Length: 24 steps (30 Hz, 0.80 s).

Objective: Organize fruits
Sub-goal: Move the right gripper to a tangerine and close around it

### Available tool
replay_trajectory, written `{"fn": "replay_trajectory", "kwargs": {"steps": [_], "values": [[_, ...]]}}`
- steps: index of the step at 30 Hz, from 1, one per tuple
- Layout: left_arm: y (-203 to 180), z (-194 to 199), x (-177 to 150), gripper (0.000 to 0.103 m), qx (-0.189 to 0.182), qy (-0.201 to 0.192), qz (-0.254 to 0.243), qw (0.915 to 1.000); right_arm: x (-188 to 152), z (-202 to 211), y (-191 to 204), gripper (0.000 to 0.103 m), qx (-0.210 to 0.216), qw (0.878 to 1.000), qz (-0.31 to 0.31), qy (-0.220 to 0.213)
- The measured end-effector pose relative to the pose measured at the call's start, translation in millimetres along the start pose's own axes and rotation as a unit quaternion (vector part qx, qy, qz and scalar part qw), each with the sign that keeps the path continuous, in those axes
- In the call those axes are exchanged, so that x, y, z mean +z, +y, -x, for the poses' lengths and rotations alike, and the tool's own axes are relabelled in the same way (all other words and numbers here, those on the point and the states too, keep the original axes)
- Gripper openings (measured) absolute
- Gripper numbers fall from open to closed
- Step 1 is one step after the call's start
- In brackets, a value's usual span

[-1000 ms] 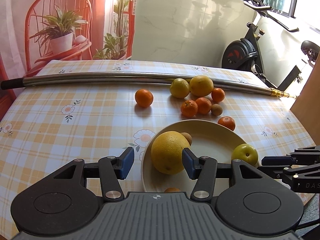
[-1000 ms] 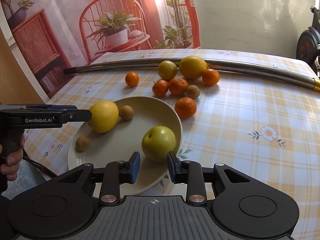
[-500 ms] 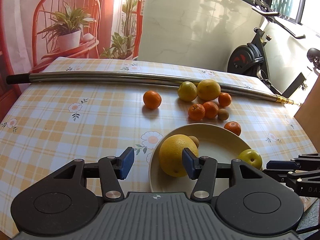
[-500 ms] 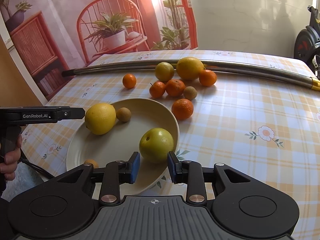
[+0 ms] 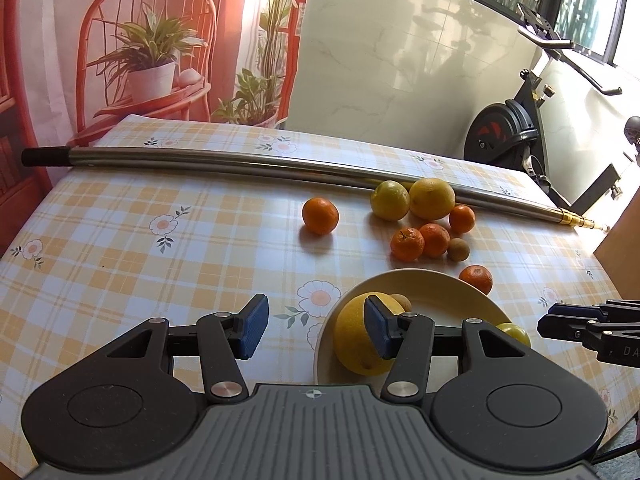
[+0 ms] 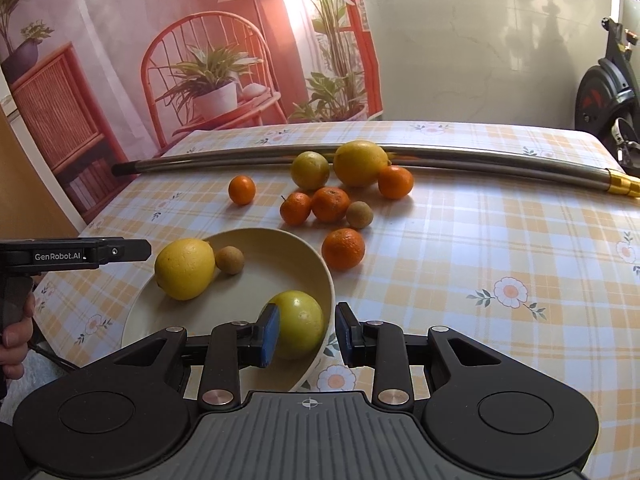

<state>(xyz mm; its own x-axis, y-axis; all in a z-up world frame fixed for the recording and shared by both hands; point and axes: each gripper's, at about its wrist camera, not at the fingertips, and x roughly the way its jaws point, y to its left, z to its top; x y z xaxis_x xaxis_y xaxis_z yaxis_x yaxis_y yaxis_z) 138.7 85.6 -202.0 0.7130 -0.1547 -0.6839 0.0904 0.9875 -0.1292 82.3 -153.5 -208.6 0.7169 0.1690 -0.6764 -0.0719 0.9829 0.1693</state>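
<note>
In the left wrist view, the left gripper (image 5: 316, 330) stands with jaws apart and empty at lower centre, while the large yellow citrus (image 5: 358, 334) sits in the cream plate (image 5: 452, 292) behind its right finger. In the right wrist view, the right gripper (image 6: 306, 334) has a narrow gap with nothing clamped; the green apple (image 6: 300, 324) lies in the plate's near edge, lower centre, and loose oranges (image 6: 343, 249) sit mid-frame on the checked tablecloth (image 6: 480, 240).

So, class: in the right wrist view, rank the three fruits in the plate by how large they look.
1. Yellow citrus and green fruit: look alike, and the green one is nearer the camera, so no ranking.
2. Small brown fruit: clearly smallest.
</note>
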Motion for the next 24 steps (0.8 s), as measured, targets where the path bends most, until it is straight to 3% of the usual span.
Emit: {"fn": "replay_trajectory", "kwargs": {"steps": [5, 14, 24], "values": [[8.4, 1.7, 7.7, 0.056, 0.006, -0.009, 0.022, 0.9997, 18.1, -17.4, -18.2, 0.029, -0.008, 1.0, -0.017, -0.015], [18.4, -3.3, 2.1, 0.056, 0.016, 0.004, 0.037, 0.9992, 42.3, -67.0, -57.4, 0.029, 0.007, 0.993, -0.119, 0.002], [22.3, -8.0, 0.8, 0.056, 0.022, 0.009, 0.041, 0.9989, 51.3, -96.2, -56.6, 0.031, 0.022, 0.99, -0.133, 0.037]]}}
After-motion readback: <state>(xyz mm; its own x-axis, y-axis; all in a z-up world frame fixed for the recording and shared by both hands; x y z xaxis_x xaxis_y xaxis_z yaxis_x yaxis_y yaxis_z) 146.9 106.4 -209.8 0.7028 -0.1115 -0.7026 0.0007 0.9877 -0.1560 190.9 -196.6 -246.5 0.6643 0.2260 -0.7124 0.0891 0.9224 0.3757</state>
